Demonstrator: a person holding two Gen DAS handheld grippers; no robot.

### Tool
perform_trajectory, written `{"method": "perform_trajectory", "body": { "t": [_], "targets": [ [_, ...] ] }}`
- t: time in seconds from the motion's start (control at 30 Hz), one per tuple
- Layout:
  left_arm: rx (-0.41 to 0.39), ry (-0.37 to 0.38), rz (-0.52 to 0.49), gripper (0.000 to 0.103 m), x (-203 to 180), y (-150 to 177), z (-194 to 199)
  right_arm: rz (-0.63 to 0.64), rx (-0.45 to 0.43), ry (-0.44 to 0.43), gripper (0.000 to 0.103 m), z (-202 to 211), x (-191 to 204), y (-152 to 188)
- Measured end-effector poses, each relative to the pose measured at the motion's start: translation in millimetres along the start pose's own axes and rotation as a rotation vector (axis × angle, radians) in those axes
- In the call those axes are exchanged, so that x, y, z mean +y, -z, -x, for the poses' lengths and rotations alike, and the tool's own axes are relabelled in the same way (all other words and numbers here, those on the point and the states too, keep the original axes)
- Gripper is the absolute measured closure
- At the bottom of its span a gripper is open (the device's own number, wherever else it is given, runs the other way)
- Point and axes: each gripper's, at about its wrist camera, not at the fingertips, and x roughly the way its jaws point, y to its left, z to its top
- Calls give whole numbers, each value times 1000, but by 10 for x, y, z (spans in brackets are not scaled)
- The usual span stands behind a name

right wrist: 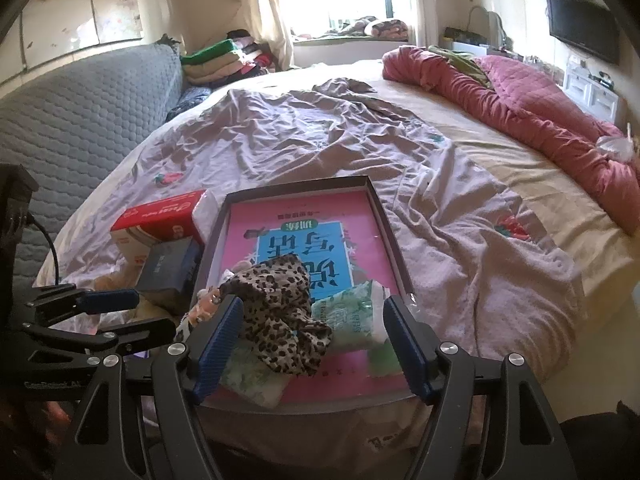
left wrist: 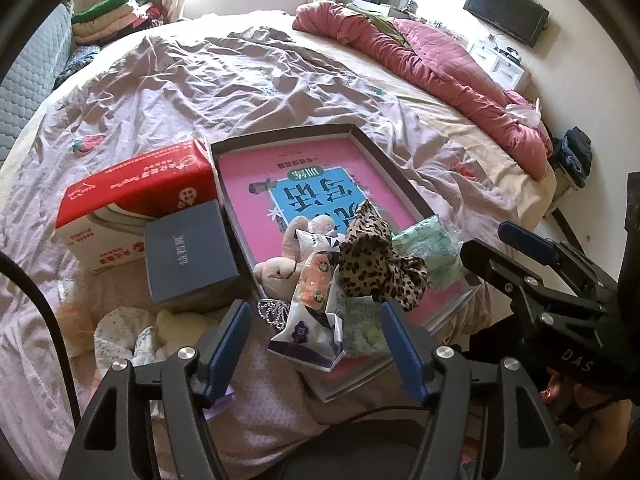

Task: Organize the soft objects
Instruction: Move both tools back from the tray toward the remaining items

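Observation:
A shallow grey box (left wrist: pixel 280 132) (right wrist: pixel 298 188) with a pink book inside lies on the bed. At its near end lie a leopard-print cloth (left wrist: pixel 376 264) (right wrist: pixel 280 304), green tissue packs (left wrist: pixel 428 252) (right wrist: pixel 352 320), a white plush toy (left wrist: pixel 280 268) and a white-and-navy snack packet (left wrist: pixel 308 320). My left gripper (left wrist: pixel 314 316) is open and empty, just short of the packet. My right gripper (right wrist: pixel 312 316) is open and empty, its fingers on either side of the cloth and tissue packs. It also shows in the left wrist view (left wrist: pixel 508 244).
A red-and-white carton (left wrist: pixel 132 200) (right wrist: pixel 160 220) and a grey-blue box (left wrist: pixel 188 248) (right wrist: pixel 168 268) stand left of the tray. A floral cloth (left wrist: pixel 120 336) lies near the left gripper. A pink quilt (left wrist: pixel 440 64) (right wrist: pixel 540 108) lies at the far right, folded clothes (left wrist: pixel 116 16) at the back left.

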Motion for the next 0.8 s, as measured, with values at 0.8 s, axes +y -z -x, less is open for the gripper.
{"method": "perform_trajectory", "body": {
  "t": [0.8],
  "targets": [
    [-55, -82, 24, 36, 173, 187, 455, 82, -44, -21, 28, 307, 439, -55]
  ]
}}
